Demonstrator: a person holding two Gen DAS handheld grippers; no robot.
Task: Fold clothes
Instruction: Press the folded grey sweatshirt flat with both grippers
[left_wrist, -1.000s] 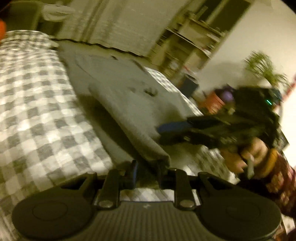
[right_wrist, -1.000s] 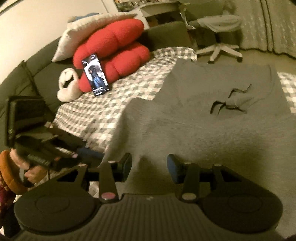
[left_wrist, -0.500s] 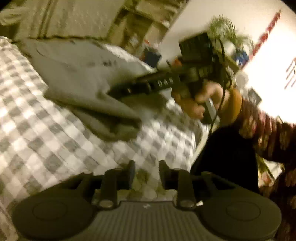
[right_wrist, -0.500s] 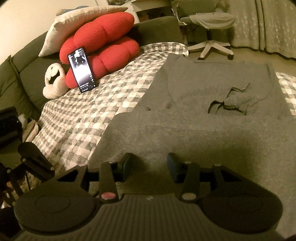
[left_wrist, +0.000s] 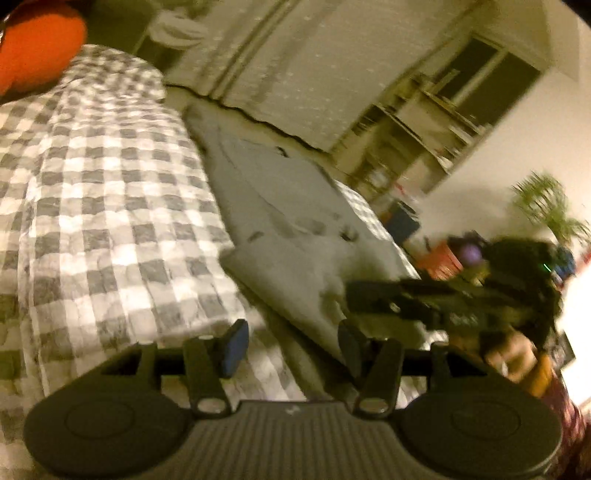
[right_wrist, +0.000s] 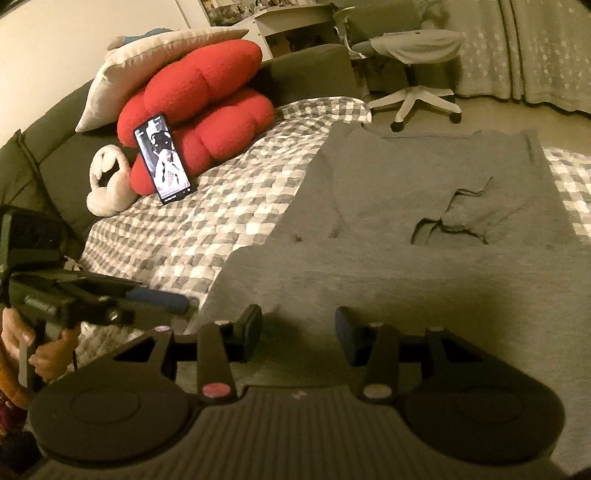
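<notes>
- Honestly nothing readable anywhere, too blurry and dim.
- The phone (right_wrist: 164, 158) propped against the red cushion (right_wrist: 195, 110) has its screen lit with a picture, but any writing on it is too small to make out.
- No labels or numbers legible on anything else.

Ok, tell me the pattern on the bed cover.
Grey-and-white check on the bed cover, clearest in the right wrist view.

Left hand-held gripper (left_wrist: 291, 347) widened — back beside garment (left_wrist: 295, 236).

Sweatshirt (right_wrist: 424, 221): flat on my bedspread (right_wrist: 207, 221), right half.
Phone (right_wrist: 163, 159): left, leaning on cushion (right_wrist: 199, 114).
Earmuffs (right_wrist: 107, 184): left of phone.
</notes>
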